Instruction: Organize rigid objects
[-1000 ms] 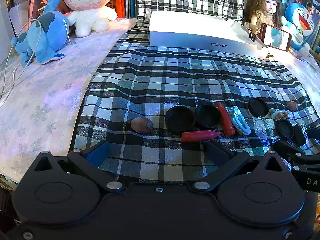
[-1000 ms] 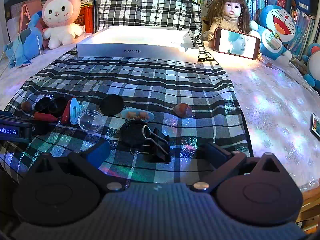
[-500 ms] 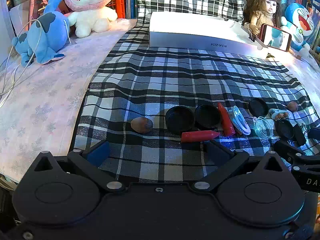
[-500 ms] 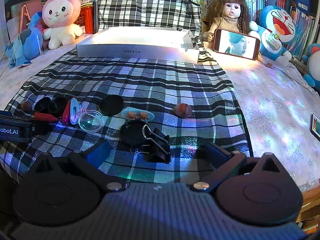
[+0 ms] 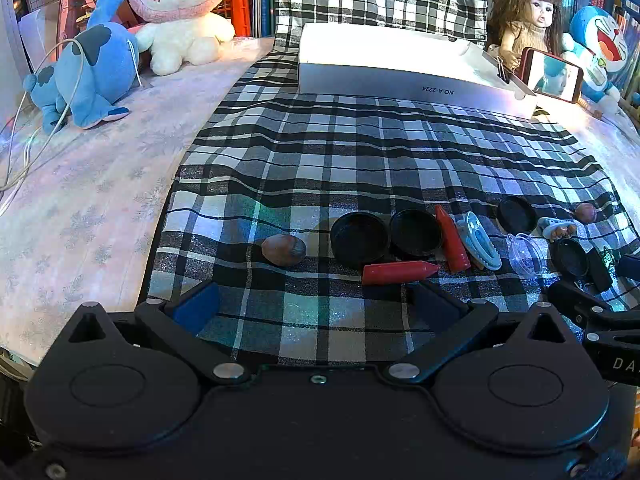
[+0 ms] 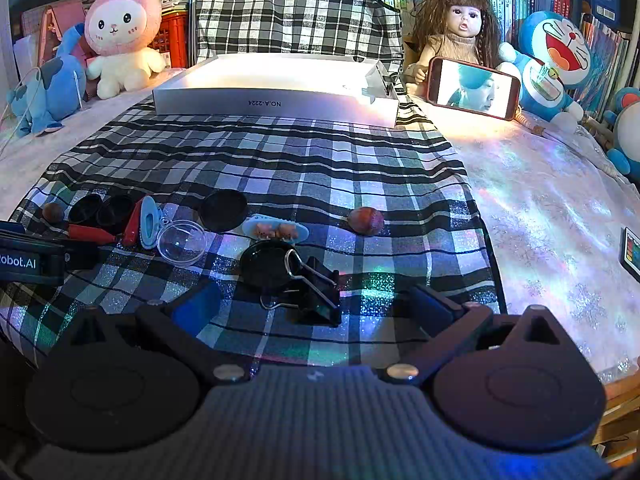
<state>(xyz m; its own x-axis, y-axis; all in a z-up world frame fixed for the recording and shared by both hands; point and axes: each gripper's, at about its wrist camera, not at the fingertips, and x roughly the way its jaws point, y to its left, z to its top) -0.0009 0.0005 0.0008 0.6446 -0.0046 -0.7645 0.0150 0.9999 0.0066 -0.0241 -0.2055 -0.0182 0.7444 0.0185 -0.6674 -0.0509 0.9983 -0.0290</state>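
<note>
Both tools hung low over the near edge of the plaid cloth (image 5: 360, 152), nothing gripped. At far left lay a brown nut (image 5: 283, 249), alone and easy. The left gripper (image 5: 312, 304) had its jaws spread wide and empty, just short of a red crayon (image 5: 400, 273) lying crosswise. Beyond it two black caps (image 5: 360, 238) touched each other, and a second crayon (image 5: 451, 240) leaned against a blue clip (image 5: 479, 242) — a tight cluster, where closing on one piece would likely nudge its neighbours. Further right sat a clear dome (image 6: 182, 242), a third cap (image 6: 224, 210) and a small blue tray of figures (image 6: 276, 231). The right gripper (image 6: 316, 306) was likewise spread and empty, with a black binder clip (image 6: 316, 296) between its fingers, its wire handle resting on a black lid (image 6: 266, 268); a grab there could drag the lid along. A second nut (image 6: 366, 221) lay apart at right and might roll. The white box (image 6: 276, 100), presumably the destination, stood well off at the far end, so anything pinched loosely could drop on the way.
</note>
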